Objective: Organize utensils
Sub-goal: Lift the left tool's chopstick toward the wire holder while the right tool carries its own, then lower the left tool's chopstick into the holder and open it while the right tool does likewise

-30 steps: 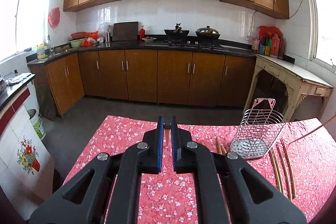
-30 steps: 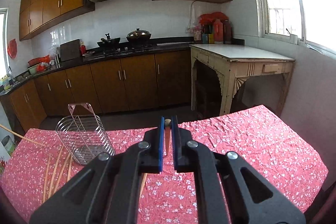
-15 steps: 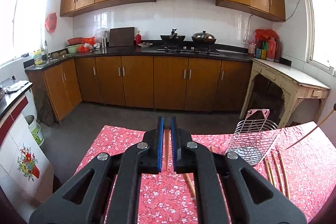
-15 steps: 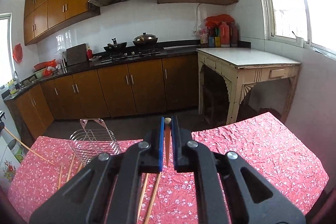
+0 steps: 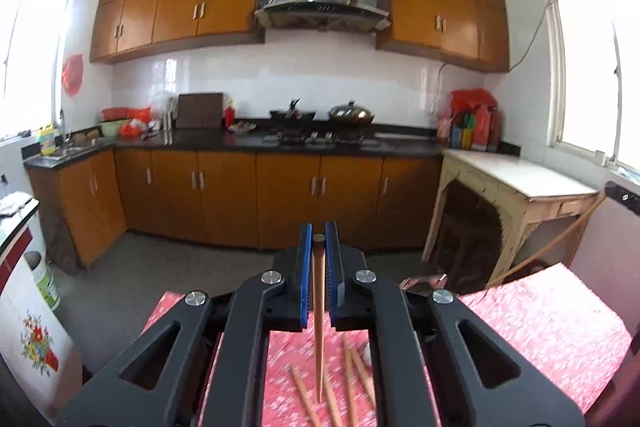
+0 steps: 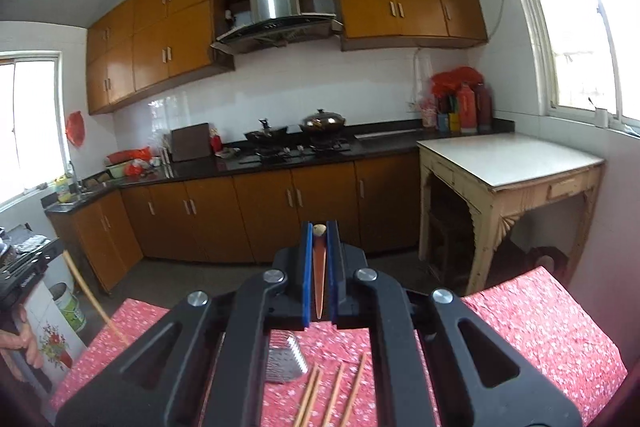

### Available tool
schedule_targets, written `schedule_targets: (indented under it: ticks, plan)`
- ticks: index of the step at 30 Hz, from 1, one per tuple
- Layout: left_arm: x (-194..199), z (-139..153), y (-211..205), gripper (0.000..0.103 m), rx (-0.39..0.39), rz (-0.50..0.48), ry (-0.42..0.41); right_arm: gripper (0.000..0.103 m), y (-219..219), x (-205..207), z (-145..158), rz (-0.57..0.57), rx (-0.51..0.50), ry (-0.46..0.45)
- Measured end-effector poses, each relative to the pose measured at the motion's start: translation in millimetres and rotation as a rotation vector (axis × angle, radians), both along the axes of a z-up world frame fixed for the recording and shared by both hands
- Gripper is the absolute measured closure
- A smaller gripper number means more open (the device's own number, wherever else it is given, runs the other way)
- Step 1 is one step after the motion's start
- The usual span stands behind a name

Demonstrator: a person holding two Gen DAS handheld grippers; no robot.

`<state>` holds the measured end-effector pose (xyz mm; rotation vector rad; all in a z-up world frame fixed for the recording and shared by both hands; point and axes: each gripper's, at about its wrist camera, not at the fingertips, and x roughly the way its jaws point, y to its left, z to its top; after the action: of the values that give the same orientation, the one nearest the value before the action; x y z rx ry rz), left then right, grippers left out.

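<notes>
Left gripper point(image 5: 319, 239) clenched on a chopstick point(image 5: 318, 323): slim reddish-brown wood, hanging tip-down above the bench point(image 5: 552, 319) and the loose chopsticks point(image 5: 352, 379) lying there. Right gripper point(image 6: 319, 231) likewise clenched on its own chopstick point(image 6: 319, 283), pale butt end up between blue fingers point(image 6: 306, 267). Only in the right view: wire basket point(image 6: 286, 361) on the red floral cloth, plus a hand point(image 6: 24, 339) at left edge
</notes>
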<state>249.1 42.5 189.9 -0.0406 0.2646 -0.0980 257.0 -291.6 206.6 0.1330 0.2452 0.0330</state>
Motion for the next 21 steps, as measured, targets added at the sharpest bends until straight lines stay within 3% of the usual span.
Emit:
schedule_targets:
  ticks: [5,9,21]
  plan:
    - [11.4,27.4,-29.2,0.096,-0.029,-0.028,-0.048,0.095,23.3,9.4,18.6,0.055,-0.022,-0.003]
    - [23.9,33.5,-53.8,0.096,-0.022,-0.04,-0.068,0.095,38.4,26.3,21.8,0.099,-0.024,0.029]
    - [76.2,10.6,-86.9,0.096,-0.057,-0.024,-0.038,0.095,60.0,88.8,-14.8,0.161,-0.039,0.183]
